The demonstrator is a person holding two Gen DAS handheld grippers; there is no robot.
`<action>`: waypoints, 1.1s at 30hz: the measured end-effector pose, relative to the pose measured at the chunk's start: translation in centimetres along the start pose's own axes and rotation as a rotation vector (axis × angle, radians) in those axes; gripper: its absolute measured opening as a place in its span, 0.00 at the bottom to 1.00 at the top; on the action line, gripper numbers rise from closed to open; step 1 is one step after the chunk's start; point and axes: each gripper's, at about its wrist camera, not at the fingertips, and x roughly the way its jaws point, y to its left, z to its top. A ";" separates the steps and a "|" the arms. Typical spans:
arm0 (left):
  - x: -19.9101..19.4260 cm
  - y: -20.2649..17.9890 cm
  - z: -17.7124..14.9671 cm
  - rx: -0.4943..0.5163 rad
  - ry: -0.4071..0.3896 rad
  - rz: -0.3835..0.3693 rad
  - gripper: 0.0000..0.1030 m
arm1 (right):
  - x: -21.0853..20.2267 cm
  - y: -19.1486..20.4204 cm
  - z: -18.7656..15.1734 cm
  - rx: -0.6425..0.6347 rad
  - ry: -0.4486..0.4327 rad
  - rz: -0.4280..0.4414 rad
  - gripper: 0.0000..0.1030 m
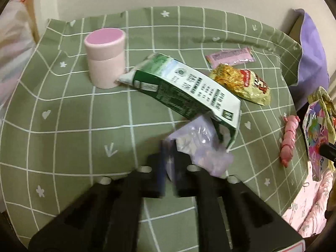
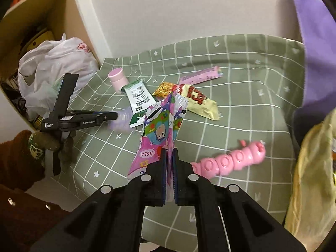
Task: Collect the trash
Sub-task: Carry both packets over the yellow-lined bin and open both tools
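Green cloth strewn with carton, gold packet, pink wrapper. Risk: carton dragged along, lying against lilac film pinched in shut left gripper; thin film slipping. Right gripper, tilted down, clamped shut on cartoon pouch, lifted above cloth.
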 end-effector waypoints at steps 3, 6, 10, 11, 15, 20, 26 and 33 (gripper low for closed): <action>-1.7 -1.3 0.9 0.023 -0.048 -0.034 0.02 | -1.1 -0.6 0.3 0.014 -0.036 -0.024 0.06; -4.6 -2.7 2.5 0.048 -0.124 -0.042 0.01 | -2.8 -1.2 0.9 0.032 -0.086 -0.056 0.06; -9.1 -4.4 4.3 0.047 -0.243 -0.107 0.01 | -5.8 -2.3 1.7 0.056 -0.170 -0.098 0.06; -9.8 -5.0 4.7 0.058 -0.262 -0.119 0.01 | -6.9 -2.8 1.8 0.072 -0.199 -0.113 0.06; -13.0 -9.8 7.0 0.148 -0.362 -0.232 0.01 | -9.6 -4.3 1.7 0.114 -0.261 -0.178 0.06; -15.1 -17.0 9.0 0.313 -0.439 -0.337 0.01 | -13.0 -6.4 1.1 0.170 -0.325 -0.275 0.06; -15.2 -25.2 10.8 0.449 -0.429 -0.475 0.01 | -17.5 -8.8 0.0 0.216 -0.379 -0.401 0.06; -13.2 -31.5 10.3 0.493 -0.394 -0.575 0.01 | -22.2 -12.7 -2.3 0.300 -0.418 -0.543 0.06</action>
